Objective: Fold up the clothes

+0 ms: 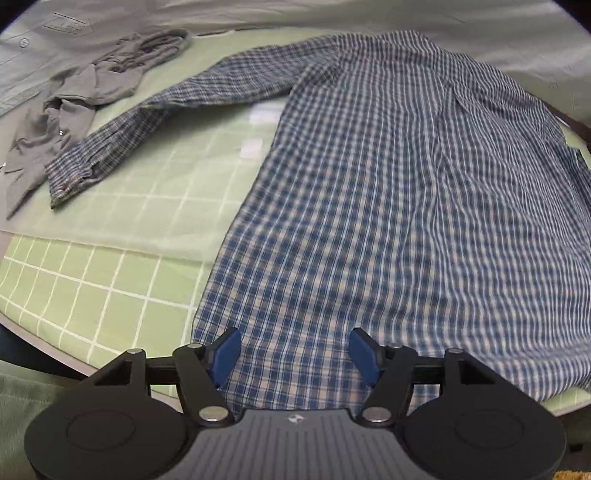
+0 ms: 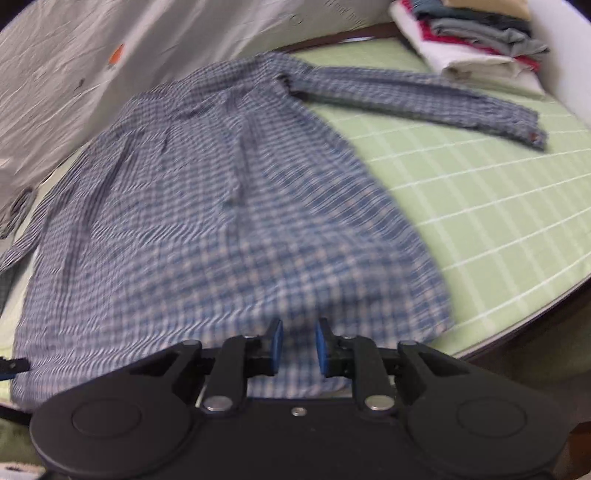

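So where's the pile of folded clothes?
In the right wrist view, the folded stack sits at the top right on the green checked cloth, just beyond the plaid shirt's outstretched sleeve.

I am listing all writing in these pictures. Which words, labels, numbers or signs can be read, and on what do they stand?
No text can be read.
Boxed mark on the grey cloth: too blurred.
Small emblem on the left gripper body: a symbol, no letters.
Faint writing on the white sheet: too blurred.

Left tongs (image 1: 294, 356): pitched steeply downward, blue pads held wide apart. Right tongs (image 2: 298, 347): likewise pitched downward, pads set narrowly apart.
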